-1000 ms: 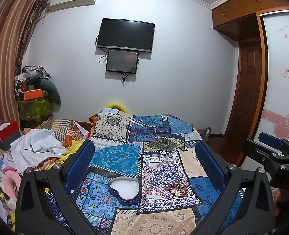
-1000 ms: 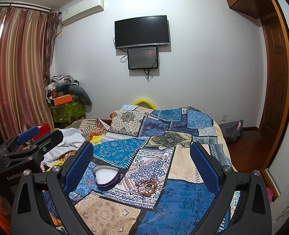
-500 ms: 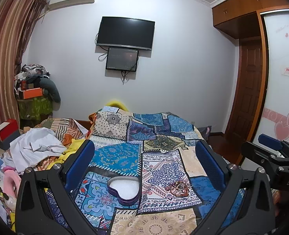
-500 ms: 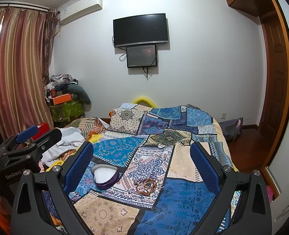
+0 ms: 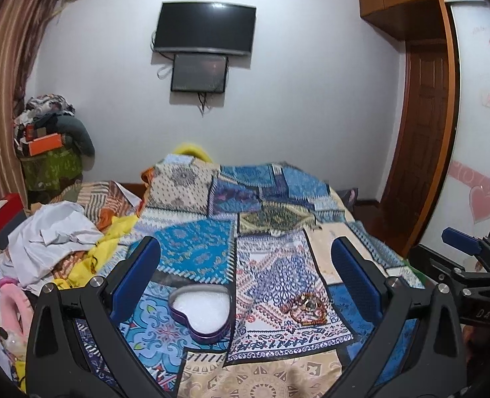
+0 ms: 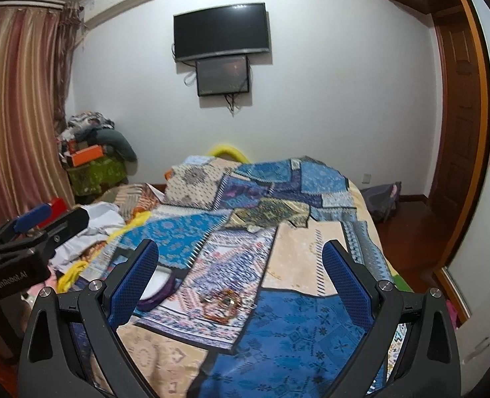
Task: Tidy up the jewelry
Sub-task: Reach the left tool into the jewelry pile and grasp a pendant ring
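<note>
Bedroom scene: a bed (image 5: 278, 374) under a patchwork quilt (image 5: 195, 248), with a wall-mounted television (image 5: 205, 28) on the far wall. Near the bed's front edge, a heart-shaped purple box (image 5: 200, 311) with a white lining lies open; a tangle of reddish-gold jewelry (image 5: 306, 308) rests apart from it, to its right. Left gripper (image 5: 245, 272) and right gripper (image 6: 241, 270) hover above the quilt, jaws spread wide, holding nothing.
</note>
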Action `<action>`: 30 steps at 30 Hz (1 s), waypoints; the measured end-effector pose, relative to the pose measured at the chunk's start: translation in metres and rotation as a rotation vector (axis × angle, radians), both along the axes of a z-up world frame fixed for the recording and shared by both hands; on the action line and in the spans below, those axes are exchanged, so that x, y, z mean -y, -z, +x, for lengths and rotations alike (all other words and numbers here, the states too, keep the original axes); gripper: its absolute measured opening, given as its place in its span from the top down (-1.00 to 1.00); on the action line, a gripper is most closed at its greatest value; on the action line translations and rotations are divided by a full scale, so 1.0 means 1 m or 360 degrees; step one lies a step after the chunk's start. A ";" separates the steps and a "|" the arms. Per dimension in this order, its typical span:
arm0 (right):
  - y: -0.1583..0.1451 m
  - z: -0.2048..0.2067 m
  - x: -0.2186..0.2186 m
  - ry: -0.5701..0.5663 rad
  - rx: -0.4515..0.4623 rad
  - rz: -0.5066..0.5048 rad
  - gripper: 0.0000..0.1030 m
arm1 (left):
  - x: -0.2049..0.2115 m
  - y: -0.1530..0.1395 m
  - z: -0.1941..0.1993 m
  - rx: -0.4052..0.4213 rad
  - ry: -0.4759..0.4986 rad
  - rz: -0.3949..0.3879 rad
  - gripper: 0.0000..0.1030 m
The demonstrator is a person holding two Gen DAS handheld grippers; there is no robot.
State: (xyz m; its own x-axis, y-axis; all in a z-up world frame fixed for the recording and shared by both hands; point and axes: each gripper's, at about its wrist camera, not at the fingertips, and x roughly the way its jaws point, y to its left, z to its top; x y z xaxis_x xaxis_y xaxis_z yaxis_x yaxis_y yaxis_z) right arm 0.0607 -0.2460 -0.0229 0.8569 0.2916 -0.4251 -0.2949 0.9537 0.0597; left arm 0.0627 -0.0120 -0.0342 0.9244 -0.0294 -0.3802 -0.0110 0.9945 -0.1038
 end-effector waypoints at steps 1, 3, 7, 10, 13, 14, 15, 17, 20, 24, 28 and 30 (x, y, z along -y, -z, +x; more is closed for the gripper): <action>0.006 0.006 0.003 0.0014 -0.0032 -0.0013 -0.91 | 0.002 0.004 0.004 -0.0021 0.0006 0.0003 -1.00; 0.015 0.014 0.007 0.0032 -0.0076 -0.0025 -0.91 | 0.005 0.014 0.014 -0.0065 0.0020 0.0010 -1.00; 0.037 0.032 0.017 0.0071 -0.0192 -0.0048 -0.91 | 0.014 0.038 0.037 -0.0197 0.0051 0.0037 -1.00; 0.049 0.040 0.023 0.0090 -0.0252 -0.0067 -0.91 | 0.020 0.058 0.053 -0.0304 0.0089 0.0056 -1.00; 0.063 0.049 0.028 0.0096 -0.0316 -0.0091 -0.91 | 0.026 0.077 0.067 -0.0404 0.0127 0.0062 -1.00; 0.066 0.051 0.029 0.0092 -0.0333 -0.0095 -0.91 | 0.027 0.083 0.072 -0.0437 0.0139 0.0059 -1.00; 0.070 0.054 0.030 0.0088 -0.0350 -0.0097 -0.91 | 0.029 0.090 0.076 -0.0469 0.0153 0.0052 -1.00; 0.078 0.061 0.032 0.0081 -0.0382 -0.0101 -0.91 | 0.030 0.098 0.080 -0.0517 0.0172 0.0038 -1.00; 0.088 0.069 0.034 0.0050 -0.0422 -0.0118 -0.90 | 0.034 0.112 0.088 -0.0576 0.0205 0.0029 -0.91; 0.096 0.076 0.031 -0.0029 -0.0461 -0.0135 -0.71 | 0.041 0.122 0.097 -0.0631 0.0252 0.0030 -0.64; 0.102 0.082 0.023 -0.0148 -0.0505 -0.0153 -0.31 | 0.044 0.131 0.105 -0.0674 0.0310 -0.0008 -0.34; 0.105 0.086 0.016 -0.0191 -0.0511 -0.0170 -0.17 | 0.045 0.133 0.107 -0.0688 0.0325 -0.0021 -0.26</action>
